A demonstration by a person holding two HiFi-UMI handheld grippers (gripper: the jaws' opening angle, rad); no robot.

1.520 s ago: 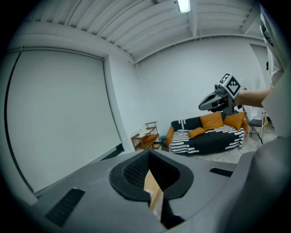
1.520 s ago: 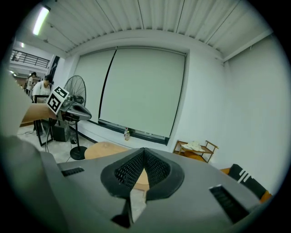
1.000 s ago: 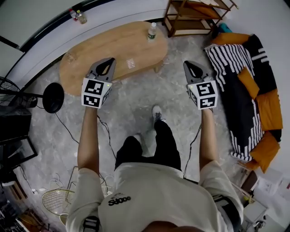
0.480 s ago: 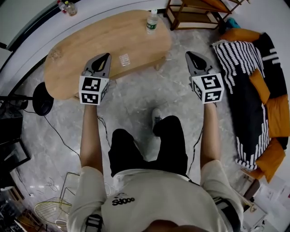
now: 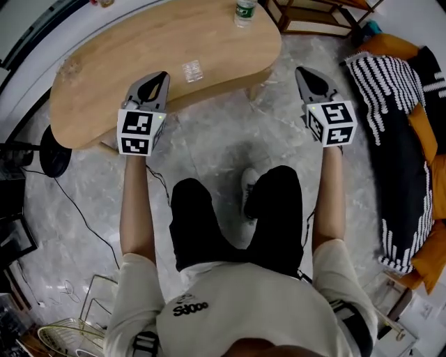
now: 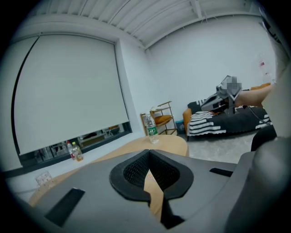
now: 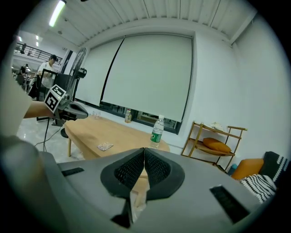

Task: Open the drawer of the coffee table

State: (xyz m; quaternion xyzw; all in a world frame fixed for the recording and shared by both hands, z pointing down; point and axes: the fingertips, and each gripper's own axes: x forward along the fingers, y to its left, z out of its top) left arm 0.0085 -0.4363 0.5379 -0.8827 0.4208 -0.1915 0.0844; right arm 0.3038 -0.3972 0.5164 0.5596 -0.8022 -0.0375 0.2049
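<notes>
The oval wooden coffee table point(image 5: 125, 56) fills the upper part of the head view; no drawer shows in any view. My left gripper point(image 5: 164, 74) is shut and empty, its tips over the table's near edge. My right gripper point(image 5: 300, 70) is shut and empty too, over the floor just right of the table's end. In the left gripper view the shut tips point(image 6: 148, 152) point across the tabletop point(image 6: 170, 144). The right gripper's tips point(image 7: 144, 150) aim at the table point(image 7: 88, 129) from its right end.
A water bottle point(image 5: 244, 10) and a small clear packet point(image 5: 191, 70) sit on the table. A striped black, white and orange sofa point(image 5: 401, 118) lies right, a wooden shelf point(image 5: 317, 17) behind. A black fan base point(image 5: 52, 150) and cables point(image 5: 73, 202) lie left.
Both grippers have come down and nearer the table, still shut. The person has bent lower, and the table looms larger in the head view.
</notes>
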